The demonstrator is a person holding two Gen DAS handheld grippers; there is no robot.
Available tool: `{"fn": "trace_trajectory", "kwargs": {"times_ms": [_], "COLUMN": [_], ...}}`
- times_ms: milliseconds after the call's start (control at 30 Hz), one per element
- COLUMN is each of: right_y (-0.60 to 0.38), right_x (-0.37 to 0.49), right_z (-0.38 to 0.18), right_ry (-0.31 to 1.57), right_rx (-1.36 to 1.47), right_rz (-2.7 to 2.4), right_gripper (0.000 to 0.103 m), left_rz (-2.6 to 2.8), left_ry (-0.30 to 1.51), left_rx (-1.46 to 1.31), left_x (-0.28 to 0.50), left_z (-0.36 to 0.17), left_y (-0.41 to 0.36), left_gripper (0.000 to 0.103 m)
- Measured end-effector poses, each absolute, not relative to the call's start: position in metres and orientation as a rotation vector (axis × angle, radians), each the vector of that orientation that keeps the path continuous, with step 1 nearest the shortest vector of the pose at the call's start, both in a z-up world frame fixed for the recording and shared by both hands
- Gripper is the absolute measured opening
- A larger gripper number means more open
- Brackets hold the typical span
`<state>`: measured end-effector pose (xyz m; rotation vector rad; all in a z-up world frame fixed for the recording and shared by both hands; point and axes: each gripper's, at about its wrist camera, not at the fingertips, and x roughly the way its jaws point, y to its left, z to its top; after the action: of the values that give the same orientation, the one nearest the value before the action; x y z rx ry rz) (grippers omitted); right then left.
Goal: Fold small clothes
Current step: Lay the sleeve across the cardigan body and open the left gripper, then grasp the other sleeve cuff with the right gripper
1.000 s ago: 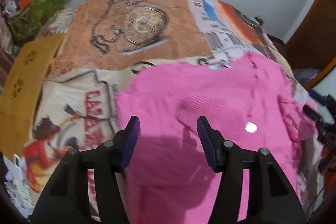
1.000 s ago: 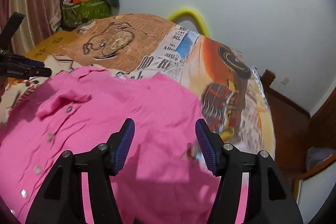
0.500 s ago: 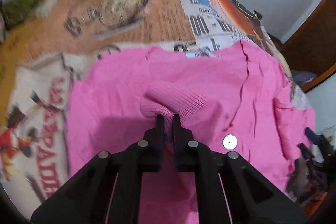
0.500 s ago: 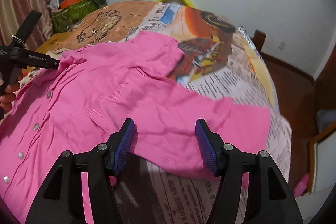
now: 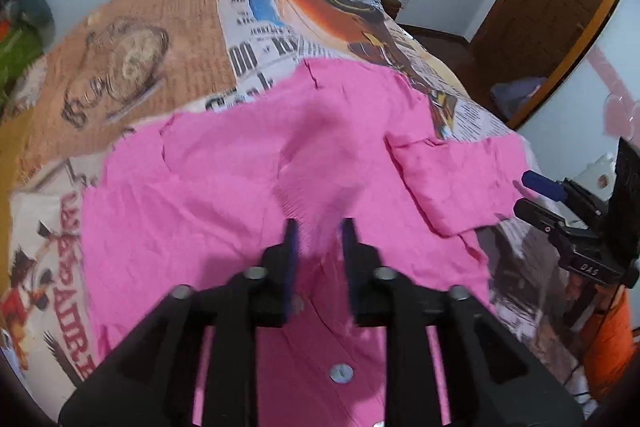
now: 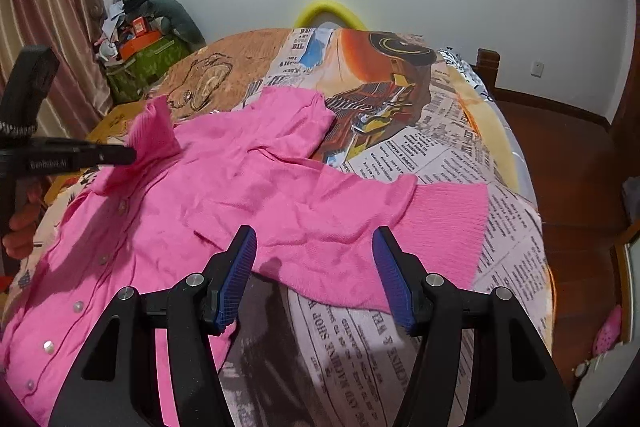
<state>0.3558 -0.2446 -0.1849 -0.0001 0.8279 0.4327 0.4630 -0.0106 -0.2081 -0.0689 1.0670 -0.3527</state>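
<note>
- Fingers of the left gripper (image 5: 318, 241) stand a narrow gap apart and are opening; a ribbed pink cuff (image 5: 308, 195) rises between them, and whether the pads press on it I cannot tell.
- Fingers of the right gripper (image 6: 316, 275) are spread wide and hold nothing; they hover just over the near sleeve.
- A pink buttoned cardigan (image 6: 240, 195) lies spread on a bed (image 6: 440, 155) covered with a newspaper-print sheet.
- In the right camera view, the left sleeve's cuff stands lifted at about nine o'clock, beside the left gripper's black tip.
- The right sleeve (image 6: 436, 227) stretches toward three o'clock, flat on the sheet, its ribbed cuff at the end.
- Small silver buttons (image 6: 48, 346) run along the front toward seven o'clock.
- Judging from this, folding has barely begun: one sleeve is being brought over the body, and nothing is folded flat.
- Left to do, likely: lay both sleeves in, then fold the body over.
</note>
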Motion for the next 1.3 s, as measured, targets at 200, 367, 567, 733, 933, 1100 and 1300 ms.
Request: {"fn": "trace_trajectory", "kwargs": {"times_ms": [200,367,567,733,933,1100,1300], "right_y": [-0.258,-0.274,-0.295,-0.314,-0.325,-0.316,-0.306], "right_x": [0.348,0.346,0.345,0.349,0.357,0.364,0.384], "right_z": [-0.177,-0.176,-0.180,-0.184,-0.192,-0.201,-0.213], "right_ry": [0.812,0.811,0.824,0.834,0.861,0.871,0.887], "right_rx": [-0.008,0.013,0.038,0.052,0.165,0.178,0.127], "right_rz": [0.397,0.342,0.273,0.212,0.225,0.242,0.207], "right_gripper": [0.056,0.060,0.061,0.061,0.061,0.061,0.054], "left_rz": [-0.278,-0.167,-0.115,-0.102,-0.058,-0.009,0.007], "left_ry": [1.003,1.001,1.055,1.026,0.978,0.986,0.974], "left_rx": [-0.088,-0.052,0.058,0.102,0.107,0.017,-0.063], "left_x": [0.457,0.465,0.468,0.455,0.421,0.402,0.384], "left_z": [-0.195,-0.206,-0.248,-0.235,-0.218,-0.215,-0.213], "left_y": [0.016,0.029,0.013,0.012,0.030,0.059,0.077], "left_gripper": [0.046,0.050,0.052,0.054,0.065,0.067,0.067]}}
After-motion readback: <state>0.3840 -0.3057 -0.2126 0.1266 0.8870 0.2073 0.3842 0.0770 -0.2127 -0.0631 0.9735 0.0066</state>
